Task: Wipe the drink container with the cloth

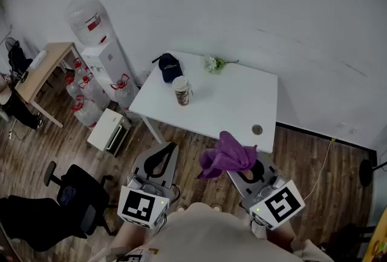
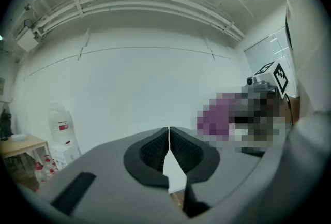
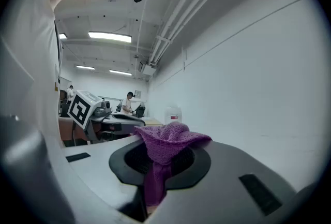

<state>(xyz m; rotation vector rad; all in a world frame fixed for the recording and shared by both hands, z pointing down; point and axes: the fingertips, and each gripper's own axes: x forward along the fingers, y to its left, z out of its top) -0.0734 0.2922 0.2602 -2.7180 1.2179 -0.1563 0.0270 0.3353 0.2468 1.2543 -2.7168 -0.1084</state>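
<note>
left gripper [image 2: 169,132]: jaws closed together, empty; open it if you steady the container | drink container [image 1: 181,90]: upright on white table [image 1: 242,103], well ahead of you; step in first | right gripper [image 3: 164,151]: clamped on purple cloth [image 1: 227,155]; wipe with its loose fold

Looks like an office/lab workroom, not a home. White desk [image 1: 230,103] w/ a cable grommet [image 1: 257,129], 2nd wooden desk [image 1: 45,70] by the wall, black swivel chair [image 1: 75,194]. Water dispenser [image 1: 106,58] w/ spare jugs [image 1: 84,94] on the wood-look floor [image 1: 308,152]. Bare white walls, ceiling pipes [image 3: 191,5], fluorescent strip lights [image 3: 109,36], a person [image 3: 129,101] at workstations further back.
</note>
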